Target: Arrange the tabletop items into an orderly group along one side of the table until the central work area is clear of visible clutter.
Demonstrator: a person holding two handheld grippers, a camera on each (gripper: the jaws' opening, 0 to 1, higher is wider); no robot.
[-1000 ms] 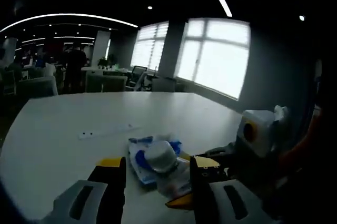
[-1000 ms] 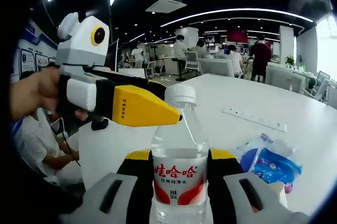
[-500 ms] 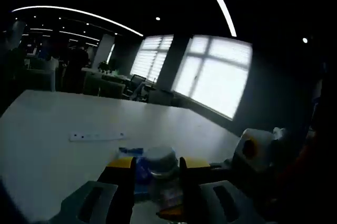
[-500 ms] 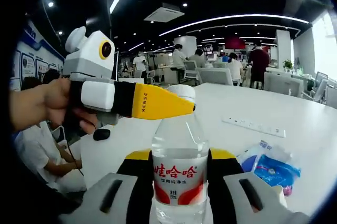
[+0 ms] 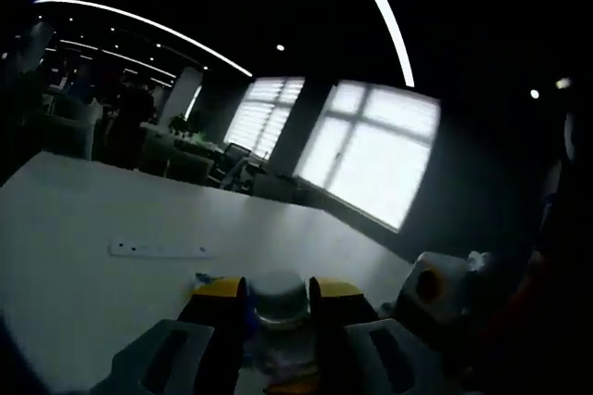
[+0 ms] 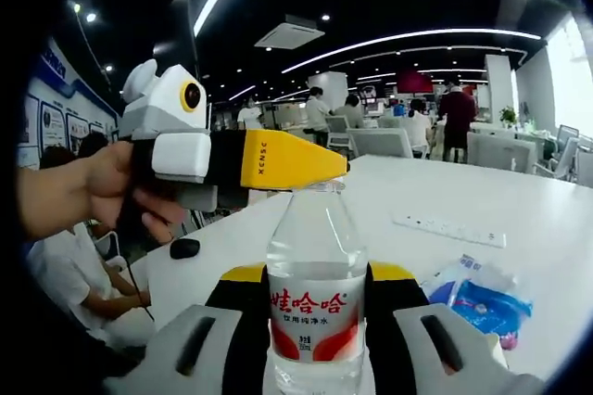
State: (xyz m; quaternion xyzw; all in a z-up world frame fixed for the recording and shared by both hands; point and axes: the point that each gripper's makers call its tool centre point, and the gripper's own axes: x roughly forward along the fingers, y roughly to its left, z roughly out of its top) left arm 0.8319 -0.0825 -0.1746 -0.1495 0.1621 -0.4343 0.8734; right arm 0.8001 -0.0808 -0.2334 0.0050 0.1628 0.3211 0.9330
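Bottle sitting between two jaws, over a table

Standing upright in the right gripper [image 6: 317, 321]: a water bottle [image 6: 316, 288]. Reaching in from the left above its neck: the left gripper [image 6: 345, 165], closing around the cap [image 5: 280, 295]. Lying on the table [image 6: 556, 237] to the right: a packet [image 6: 482, 300], and behind it a power strip [image 6: 448, 229].

Between my right jaws the water bottle [image 6: 316, 293] is clear glossy plastic with a smooth printed label. The blue packet [image 6: 482, 299] looks like shiny crinkled film, and the table [image 6: 547, 228] is smooth matt white.
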